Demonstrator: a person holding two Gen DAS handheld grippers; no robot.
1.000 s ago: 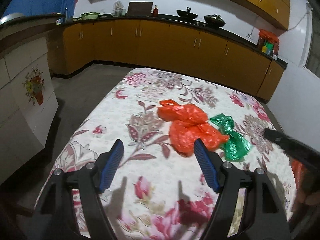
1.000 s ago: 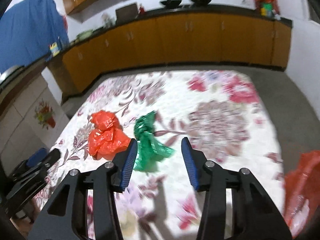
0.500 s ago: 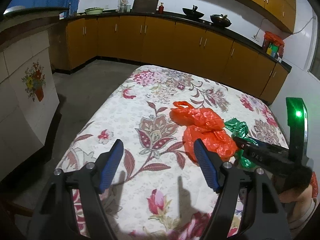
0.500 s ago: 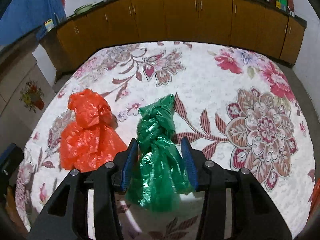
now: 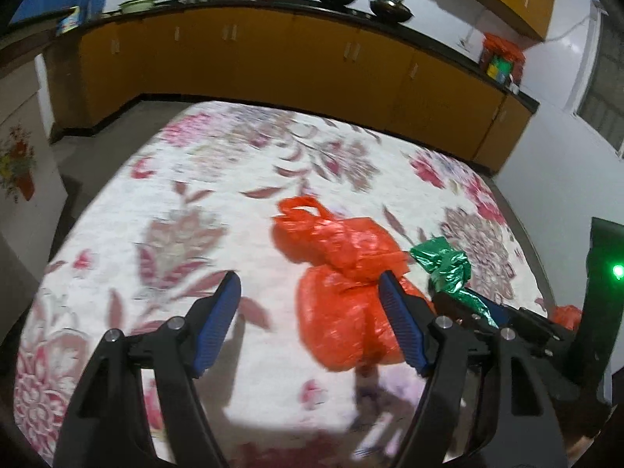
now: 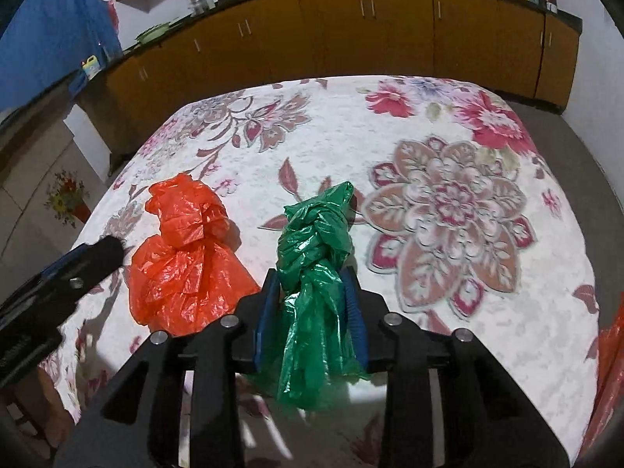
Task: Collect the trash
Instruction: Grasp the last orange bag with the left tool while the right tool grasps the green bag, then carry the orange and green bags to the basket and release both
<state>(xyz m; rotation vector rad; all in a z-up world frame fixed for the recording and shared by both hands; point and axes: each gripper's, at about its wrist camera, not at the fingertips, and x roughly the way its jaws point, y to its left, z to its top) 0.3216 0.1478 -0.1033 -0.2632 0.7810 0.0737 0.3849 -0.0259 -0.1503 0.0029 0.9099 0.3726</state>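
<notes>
Right claw (image 6: pixel 312 288) nearest, just been closing, pads now pinching green bag (image 6: pixel 316 257) lying on floral cloth (image 6: pixel 448 148). Left claw (image 5: pixel 308 300) wide apart, gripping nothing, right finger tip overlapping orange bag (image 5: pixel 343 292). Orange bag just beside green bag, both near cloth's front. Farther back, yellow cabinets (image 6: pixel 351 31) along wall.

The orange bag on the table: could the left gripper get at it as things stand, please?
Probably yes: the left gripper is open, the orange bag lies just ahead, partly behind its right finger, and nothing blocks it.
</notes>
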